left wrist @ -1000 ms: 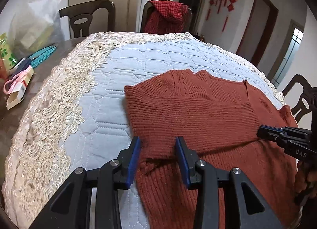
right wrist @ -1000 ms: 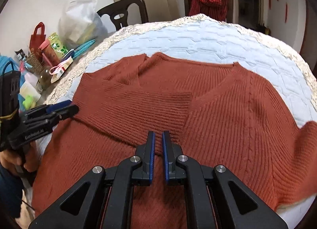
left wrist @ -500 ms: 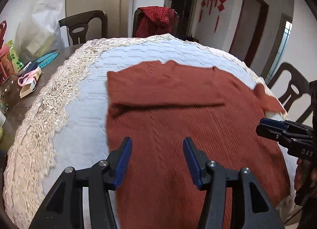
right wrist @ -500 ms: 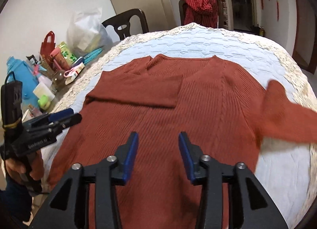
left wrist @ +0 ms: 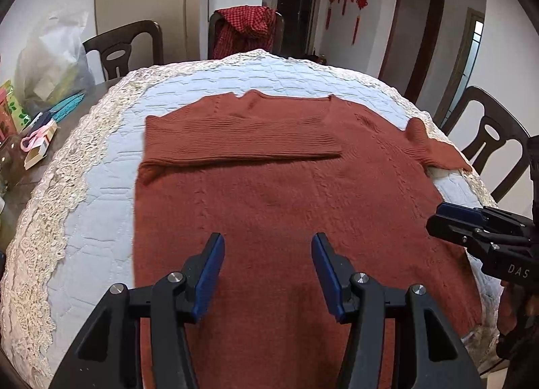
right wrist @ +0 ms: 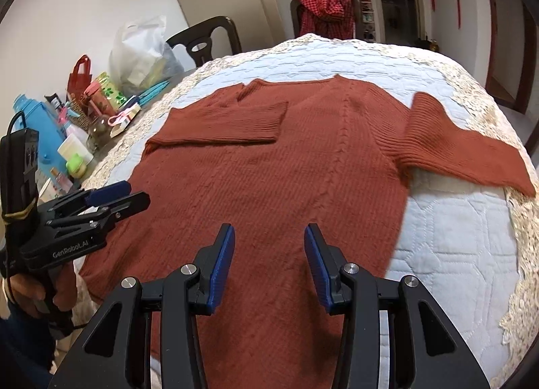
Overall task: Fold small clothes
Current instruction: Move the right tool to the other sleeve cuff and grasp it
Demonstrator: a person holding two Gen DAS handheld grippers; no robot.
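The sweater point(right wrist: 269, 170) lies flat on the quilt point(right wrist: 454, 254), collar at 12 o'clock, hem at 6 under both cameras. One sleeve point(right wrist: 229, 123) is already folded across the chest. The other sleeve point(right wrist: 465, 150) sticks out toward 3 o'clock in the right wrist view, its cuff reaching the lace edge.

That loose sleeve looks like the step in hand. To do it well, I would take it near the cuff with the right gripper point(right wrist: 269, 254), lift only enough to clear the body, and lay it straight across toward 9 o'clock so it matches the first sleeve. Its shoulder crease should sit in line with the side seam. The knit is soft and will likely drag, so a low, slow carry suits it.

Both grippers are released, with nothing between the jaws. The left gripper point(left wrist: 267, 271) hovers over the hem, and the right one's jaws have just been opening.

The hem is hidden behind the fingers in both views. The sweater's underside and any wrinkles beneath the folded sleeve cannot be seen. The table point(left wrist: 20, 187) at 9 o'clock is cluttered with small, hard-to-name items.
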